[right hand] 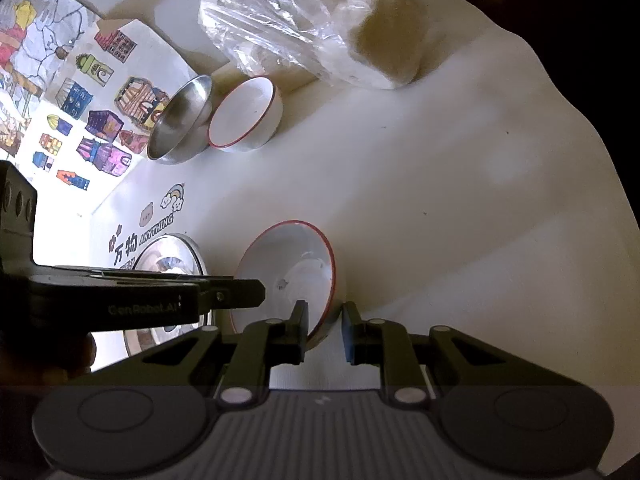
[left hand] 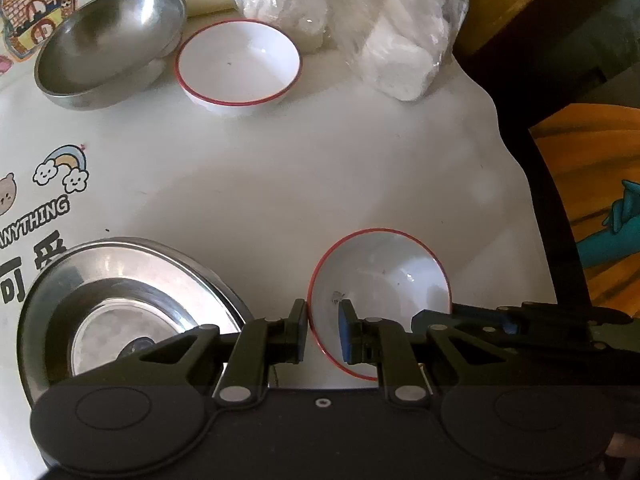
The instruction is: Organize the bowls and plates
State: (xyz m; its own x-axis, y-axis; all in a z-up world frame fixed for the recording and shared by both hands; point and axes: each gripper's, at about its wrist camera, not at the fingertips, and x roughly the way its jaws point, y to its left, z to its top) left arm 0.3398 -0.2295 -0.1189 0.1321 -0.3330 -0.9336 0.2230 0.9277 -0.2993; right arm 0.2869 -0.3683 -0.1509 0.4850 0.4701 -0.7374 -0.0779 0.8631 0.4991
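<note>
A white bowl with a red rim sits near me on the white table; it also shows in the right wrist view. My left gripper straddles its left rim, one finger inside and one outside, shut on it. My right gripper straddles the opposite rim, shut on it. A second red-rimmed white bowl stands at the back, next to a tilted steel bowl. A steel plate lies at the near left.
A clear plastic bag of white things lies at the back. A stickered wall panel is at the left. The table edge runs down the right, with a dark chair beyond it.
</note>
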